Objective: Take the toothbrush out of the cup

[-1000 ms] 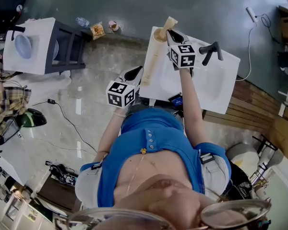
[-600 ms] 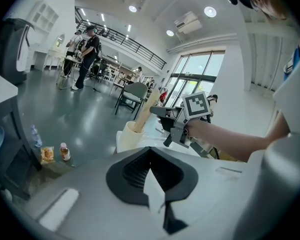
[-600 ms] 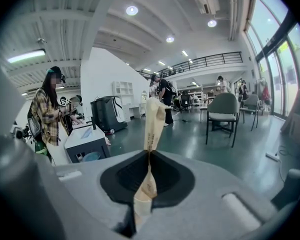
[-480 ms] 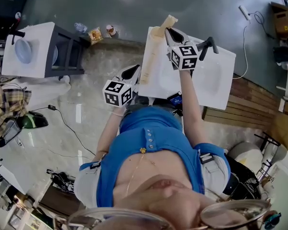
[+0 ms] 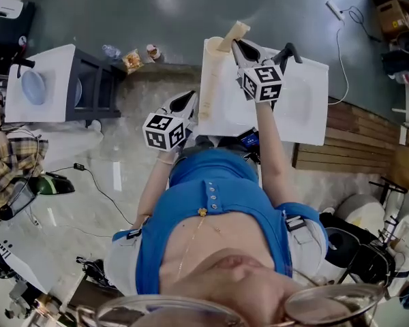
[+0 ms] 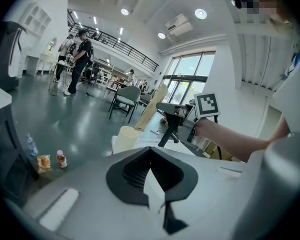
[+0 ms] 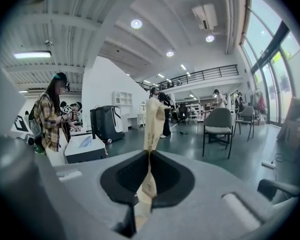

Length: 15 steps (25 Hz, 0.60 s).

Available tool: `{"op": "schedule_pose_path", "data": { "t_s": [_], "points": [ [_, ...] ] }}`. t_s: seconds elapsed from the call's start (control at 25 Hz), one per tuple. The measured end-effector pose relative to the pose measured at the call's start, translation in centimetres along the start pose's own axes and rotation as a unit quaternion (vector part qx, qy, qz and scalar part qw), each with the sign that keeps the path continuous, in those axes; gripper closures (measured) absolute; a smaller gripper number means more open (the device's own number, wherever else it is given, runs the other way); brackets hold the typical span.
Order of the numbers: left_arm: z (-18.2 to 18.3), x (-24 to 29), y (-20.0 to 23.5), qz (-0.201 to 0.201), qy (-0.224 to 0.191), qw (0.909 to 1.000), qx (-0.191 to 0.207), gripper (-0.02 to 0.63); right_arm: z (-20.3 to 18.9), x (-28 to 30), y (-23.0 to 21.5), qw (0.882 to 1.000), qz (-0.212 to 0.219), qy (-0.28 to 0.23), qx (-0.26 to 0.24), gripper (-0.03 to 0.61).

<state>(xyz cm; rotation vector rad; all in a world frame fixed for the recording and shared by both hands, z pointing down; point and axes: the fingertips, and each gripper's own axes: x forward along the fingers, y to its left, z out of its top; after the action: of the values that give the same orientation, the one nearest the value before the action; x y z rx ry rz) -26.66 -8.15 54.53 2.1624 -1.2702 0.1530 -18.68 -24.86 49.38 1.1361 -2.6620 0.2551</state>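
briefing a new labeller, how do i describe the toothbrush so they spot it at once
Find the white washbasin in front of the person; a tall cream cup stands at its left edge. At the cup's mouth a flat strip slants upward, clamped in the right gripper: that is the toothbrush, the only tan paper-wrapped thing there.

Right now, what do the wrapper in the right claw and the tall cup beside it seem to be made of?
The wrapper: probably matte paper, tan, with small print and a creased, flattened shape where the right claw pinches it. The tall cup: cream, dull, no shine or transparency; perhaps paper or matte plastic, I cannot tell which.
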Motion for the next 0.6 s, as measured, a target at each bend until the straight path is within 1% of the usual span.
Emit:
{"op": "schedule_pose_path", "data": {
  "t_s": [0.28, 0.6],
  "points": [
    [0.5, -0.5, -1.1, -0.013, -0.004, 0.9998, 0.014, 0.612, 1.5, -2.7, 1.0, 1.0, 0.001, -0.024, -0.004, 0.563],
    [0.9, 1.2, -3.8, -0.031, 0.001, 0.9991, 0.028, 0.612, 1.0, -6.3, 0.4, 1.0, 0.007, -0.018, -0.005, 0.563]
  ]
}}
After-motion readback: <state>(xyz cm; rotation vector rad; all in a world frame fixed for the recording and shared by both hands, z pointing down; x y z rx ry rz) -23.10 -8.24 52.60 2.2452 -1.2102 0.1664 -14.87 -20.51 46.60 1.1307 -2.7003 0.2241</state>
